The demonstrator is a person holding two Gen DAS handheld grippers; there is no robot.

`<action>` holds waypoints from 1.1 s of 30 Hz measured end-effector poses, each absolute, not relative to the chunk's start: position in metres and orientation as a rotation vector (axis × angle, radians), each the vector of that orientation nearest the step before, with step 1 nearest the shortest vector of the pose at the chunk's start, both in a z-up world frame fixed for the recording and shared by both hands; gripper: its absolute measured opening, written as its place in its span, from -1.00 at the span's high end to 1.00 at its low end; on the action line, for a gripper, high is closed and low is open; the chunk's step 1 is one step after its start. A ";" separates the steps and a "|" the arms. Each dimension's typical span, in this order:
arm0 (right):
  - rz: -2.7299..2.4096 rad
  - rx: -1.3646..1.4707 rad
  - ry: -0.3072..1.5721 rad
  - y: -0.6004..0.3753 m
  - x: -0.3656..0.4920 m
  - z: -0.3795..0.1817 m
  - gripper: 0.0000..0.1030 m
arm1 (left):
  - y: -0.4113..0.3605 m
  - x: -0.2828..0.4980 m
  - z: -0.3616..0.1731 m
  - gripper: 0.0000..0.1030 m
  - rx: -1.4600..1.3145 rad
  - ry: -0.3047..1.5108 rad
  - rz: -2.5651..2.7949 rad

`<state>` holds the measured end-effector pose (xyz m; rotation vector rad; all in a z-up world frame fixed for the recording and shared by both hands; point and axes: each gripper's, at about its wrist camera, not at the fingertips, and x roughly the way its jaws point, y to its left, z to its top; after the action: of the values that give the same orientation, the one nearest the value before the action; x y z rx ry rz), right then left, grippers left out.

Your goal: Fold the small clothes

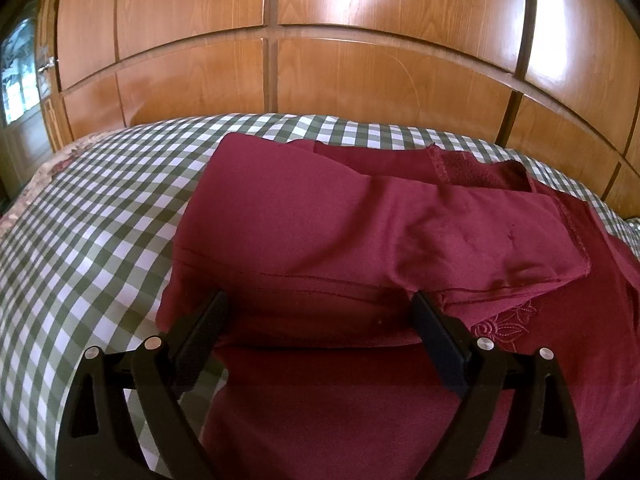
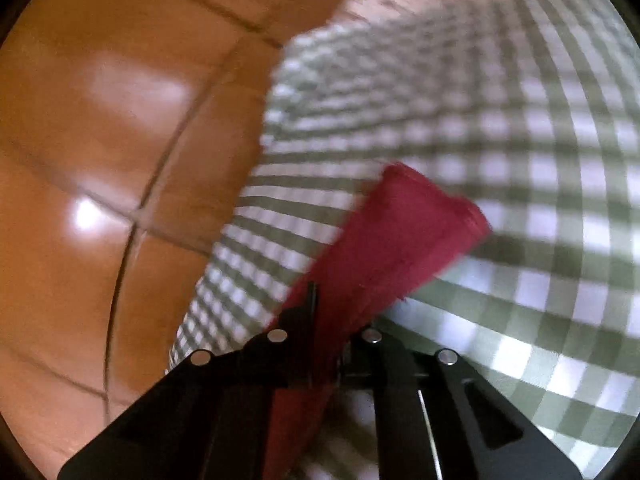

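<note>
Left wrist view: the left gripper [image 1: 320, 312] stands with its jaws wide apart, one finger to each side of a fold line in the maroon garment [image 1: 304, 216]. Nothing is pinched; the cloth lies between and ahead of the jaws, and whether the tips rest on it or hang just over it cannot be told. Ahead of the jaws a sleeve [image 1: 480, 232] is laid across the body of the garment, and an embroidered patch [image 1: 508, 324] shows just beyond the outer side of the right-hand finger. The garment lies on a checked sheet [image 1: 100, 208], with wooden wardrobe doors [image 1: 360, 40] far ahead. The spread stance probably serves to pin or steady this end while the other hand works.

Right wrist view, blurred: the right gripper [image 2: 320, 320] has its jaws drawn together on a strip of the garment [image 2: 400, 232], which passes between the fingers and runs ahead and to the right of them over the sheet [image 2: 520, 160]. The strip's far end looks free and somewhat lifted off the sheet, though the blur leaves this uncertain. A tight pinch on an edge suits carrying that part over the rest to make a fold, which appears to be under way but not laid down.
</note>
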<state>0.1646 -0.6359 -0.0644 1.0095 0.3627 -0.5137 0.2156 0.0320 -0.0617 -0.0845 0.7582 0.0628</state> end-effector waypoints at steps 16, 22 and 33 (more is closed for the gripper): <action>-0.096 0.668 0.423 -0.437 0.255 0.023 0.88 | 0.030 0.214 -0.063 -0.78 -0.103 0.750 0.061; 0.116 0.546 0.488 -0.339 0.290 0.026 0.88 | 0.030 0.213 -0.063 -0.78 -0.110 0.747 0.060; 0.364 0.251 0.682 -0.190 0.328 -0.030 0.89 | 0.031 0.213 -0.063 -0.78 -0.119 0.743 0.058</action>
<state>0.3283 -0.1897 -0.0300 0.2513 0.6825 0.3645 0.2132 0.0309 -0.0632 -0.1189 0.7430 0.0579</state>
